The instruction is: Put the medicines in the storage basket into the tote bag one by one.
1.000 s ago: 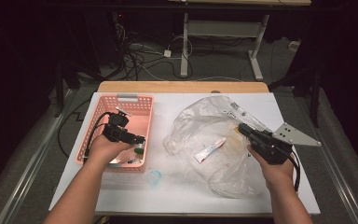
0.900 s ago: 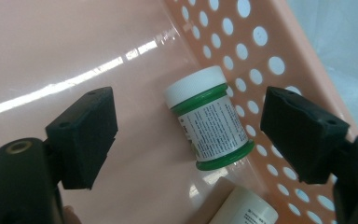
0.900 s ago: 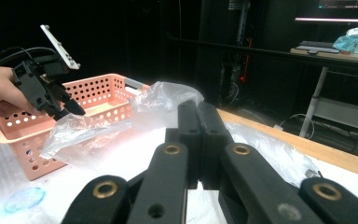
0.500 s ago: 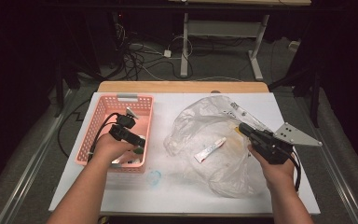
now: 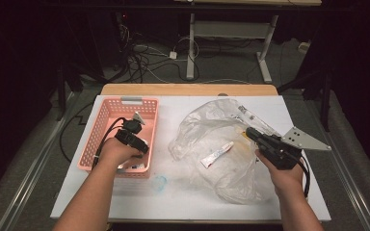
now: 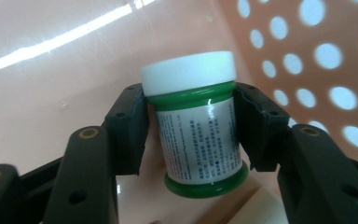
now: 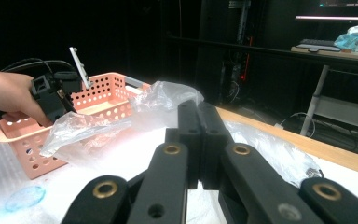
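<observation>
A small green jar (image 6: pixel 196 121) with a white lid and a printed label sits between the jaws of my left gripper (image 6: pixel 189 100), which is shut on it. That gripper (image 5: pixel 142 148) is low inside the pink perforated basket (image 5: pixel 101 130), near its front right corner. My right gripper (image 5: pixel 248 133) rests at the right edge of a crumpled clear plastic bag (image 5: pixel 221 144). Its jaws are pressed together on the film (image 7: pixel 168 100), with its tips (image 7: pixel 198 109) at the raised edge. A white tube (image 5: pixel 217 155) lies inside the bag.
The basket (image 7: pixel 112 88) stands at the left of the white table top (image 5: pixel 183 202), the bag at centre right. A faint blue ring mark (image 5: pixel 160 183) lies near the front edge. Cables and desk legs fill the dark floor behind.
My left gripper has moved toward the basket's near right corner and lower into it with the jar. The right gripper has stayed in place.
</observation>
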### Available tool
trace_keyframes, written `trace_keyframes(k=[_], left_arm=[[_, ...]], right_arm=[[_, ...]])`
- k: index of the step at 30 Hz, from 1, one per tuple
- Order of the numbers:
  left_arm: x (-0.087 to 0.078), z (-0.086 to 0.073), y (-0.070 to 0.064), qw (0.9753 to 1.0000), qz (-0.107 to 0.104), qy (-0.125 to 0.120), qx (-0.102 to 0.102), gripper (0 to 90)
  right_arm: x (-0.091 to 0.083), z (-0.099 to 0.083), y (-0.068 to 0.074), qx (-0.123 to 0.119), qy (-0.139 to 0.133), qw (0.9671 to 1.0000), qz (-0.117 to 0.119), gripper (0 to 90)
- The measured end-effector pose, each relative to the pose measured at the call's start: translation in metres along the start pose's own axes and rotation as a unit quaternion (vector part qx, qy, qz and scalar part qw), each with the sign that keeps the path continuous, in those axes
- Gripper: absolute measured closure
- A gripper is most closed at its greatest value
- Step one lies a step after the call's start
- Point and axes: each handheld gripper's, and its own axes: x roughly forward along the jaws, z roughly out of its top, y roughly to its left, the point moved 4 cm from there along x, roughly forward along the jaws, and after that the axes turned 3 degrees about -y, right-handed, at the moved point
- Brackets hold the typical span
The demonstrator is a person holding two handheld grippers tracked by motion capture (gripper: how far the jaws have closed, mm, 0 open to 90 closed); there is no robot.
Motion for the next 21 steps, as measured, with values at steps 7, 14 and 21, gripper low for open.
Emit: trace_keyframes(k=[7,14,21], left_arm=[[0.001,0.000,-0.001,0.9999,0.012,-0.004,0.006,53.7],[-0.006,-0.001,-0.003,0.9995,0.010,-0.026,0.018,53.9],[-0.022,-0.004,-0.007,0.9974,0.013,-0.064,0.029,53.9]], right_arm=[[0.000,0.000,-0.001,0.000,0.000,1.0000,0.000,90.0],[-0.002,0.001,0.000,-0.002,-0.003,1.0000,-0.002,90.0],[-0.001,0.001,0.000,-0.003,-0.003,1.0000,-0.002,90.0]])
